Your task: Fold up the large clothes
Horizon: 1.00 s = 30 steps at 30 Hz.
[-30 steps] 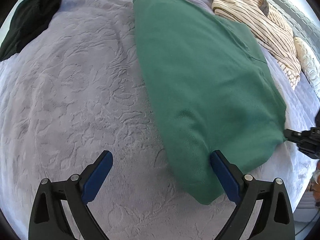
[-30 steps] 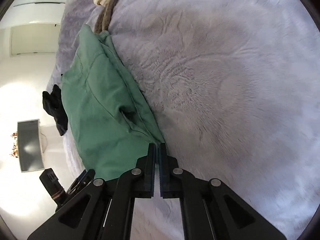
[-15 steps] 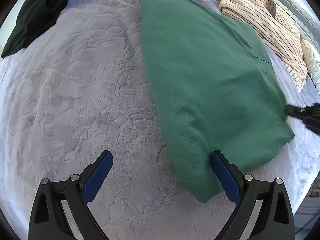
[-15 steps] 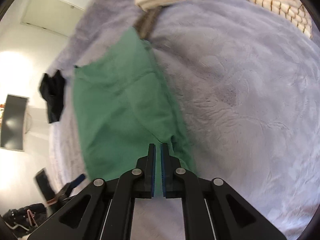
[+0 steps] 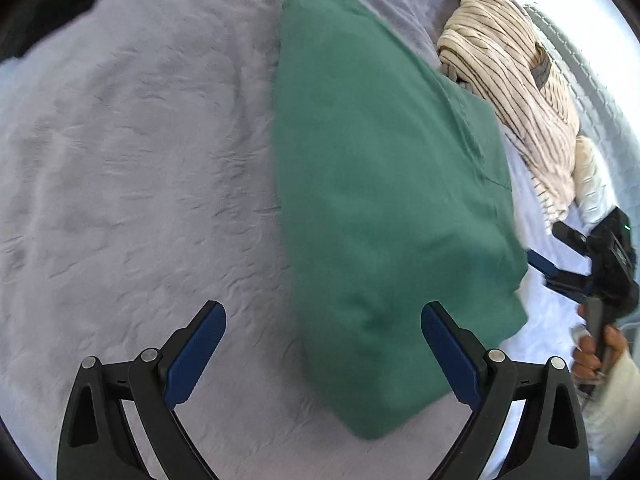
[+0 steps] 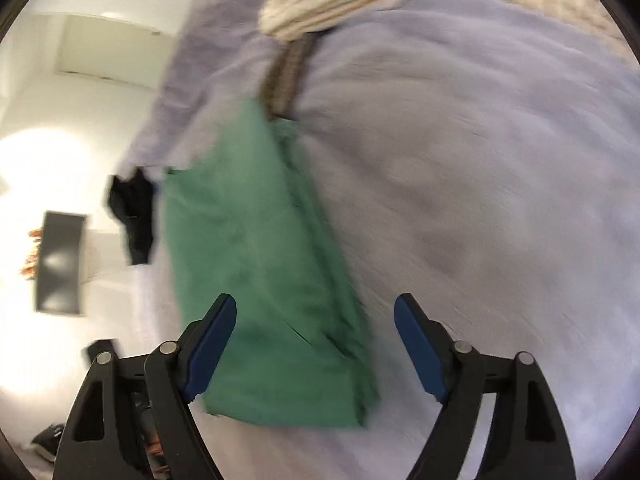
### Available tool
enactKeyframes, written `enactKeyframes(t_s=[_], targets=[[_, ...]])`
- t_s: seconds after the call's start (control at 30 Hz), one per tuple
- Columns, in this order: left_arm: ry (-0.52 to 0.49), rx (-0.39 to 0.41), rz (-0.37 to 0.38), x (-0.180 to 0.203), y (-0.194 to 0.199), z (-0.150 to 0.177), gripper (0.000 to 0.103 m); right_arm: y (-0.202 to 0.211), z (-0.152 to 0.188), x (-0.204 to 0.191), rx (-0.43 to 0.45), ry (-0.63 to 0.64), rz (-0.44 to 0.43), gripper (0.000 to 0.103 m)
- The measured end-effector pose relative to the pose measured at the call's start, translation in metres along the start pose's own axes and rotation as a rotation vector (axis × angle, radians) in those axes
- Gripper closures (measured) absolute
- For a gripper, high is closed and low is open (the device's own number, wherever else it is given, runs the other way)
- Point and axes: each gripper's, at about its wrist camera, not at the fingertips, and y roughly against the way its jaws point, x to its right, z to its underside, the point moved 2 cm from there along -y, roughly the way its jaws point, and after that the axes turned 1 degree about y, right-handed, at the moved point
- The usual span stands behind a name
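Lavender plush bedding (image 5: 132, 184) covers the whole bed, its pile pressed into faint swirls. Over it the left gripper (image 5: 323, 354) hangs with its blue-padded fingers (image 5: 196, 354) spread wide, holding nothing; its right-hand finger sits over the near end of the folded green garment (image 5: 384, 200). The right gripper (image 6: 315, 344) is likewise spread apart and empty, the garment's near corner lying between and just below its fingers; in the left wrist view it shows at the garment's far right edge, a hand (image 5: 596, 350) wrapped round its handle. The green garment lies in a long folded strip down the bed. Beyond it a cream striped garment (image 5: 520, 92) is heaped near the bed's edge, and a black garment (image 6: 134, 216) lies at the far side. That view is blurred.
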Motion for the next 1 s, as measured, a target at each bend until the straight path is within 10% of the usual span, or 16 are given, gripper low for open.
enactKeyframes(t_s=[0.2, 0.47, 0.6, 0.73, 1.0], targets=[[0.037, -0.109, 0.145, -0.001, -0.04, -0.01, 0.004, -0.053, -0.045, 0.004, -0.094, 0.008, -0.091, 0.019], [-0.004, -0.123, 0.155, 0.017, -0.062, -0.005, 0.002, -0.114, -0.079, -0.002, -0.169, -0.064, -0.227, 0.02], [-0.058, -0.091, 0.147, 0.022, -0.047, -0.002, 0.042, -0.127, -0.079, -0.001, -0.181, -0.126, -0.241, 0.07], [-0.084, -0.047, 0.19, 0.025, -0.018, -0.004, 0.065, -0.108, -0.068, -0.008, -0.139, -0.156, -0.352, 0.08], [-0.146, 0.008, 0.243, 0.032, 0.057, 0.022, 0.065, -0.071, -0.034, -0.055, -0.101, -0.157, -0.461, 0.081]])
